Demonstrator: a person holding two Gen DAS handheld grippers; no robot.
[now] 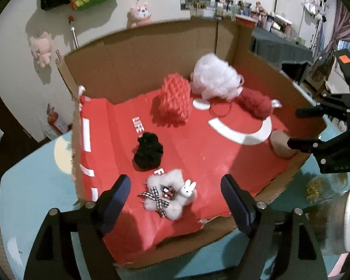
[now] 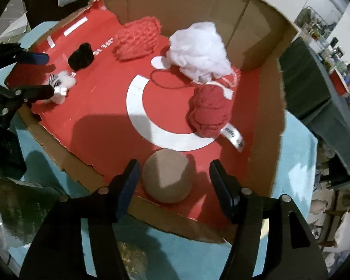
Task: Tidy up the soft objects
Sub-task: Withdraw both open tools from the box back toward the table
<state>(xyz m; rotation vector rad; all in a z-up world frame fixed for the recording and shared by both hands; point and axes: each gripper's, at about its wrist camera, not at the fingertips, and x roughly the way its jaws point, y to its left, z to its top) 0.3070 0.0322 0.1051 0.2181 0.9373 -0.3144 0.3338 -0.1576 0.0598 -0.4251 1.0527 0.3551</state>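
An open cardboard box (image 1: 128,70) lined in red holds the soft things. A white fluffy piece with a checked bow and bunny (image 1: 169,194) lies between the fingers of my left gripper (image 1: 175,191), which is open and not touching it. My right gripper (image 2: 176,170) stands open around a tan ball (image 2: 166,178) resting on the box floor. Further in are a black scrunchie (image 1: 148,151), a red mesh pouf (image 1: 175,100), a white bath pouf (image 1: 214,77) and a red knitted bundle with a label (image 2: 210,114).
The box sits on a turquoise table (image 1: 35,198). A glass jar with a metal lid (image 1: 338,214) lies by the box's near right corner. High cardboard walls (image 2: 263,46) close the back and right side. A dark-draped table (image 1: 282,46) stands behind.
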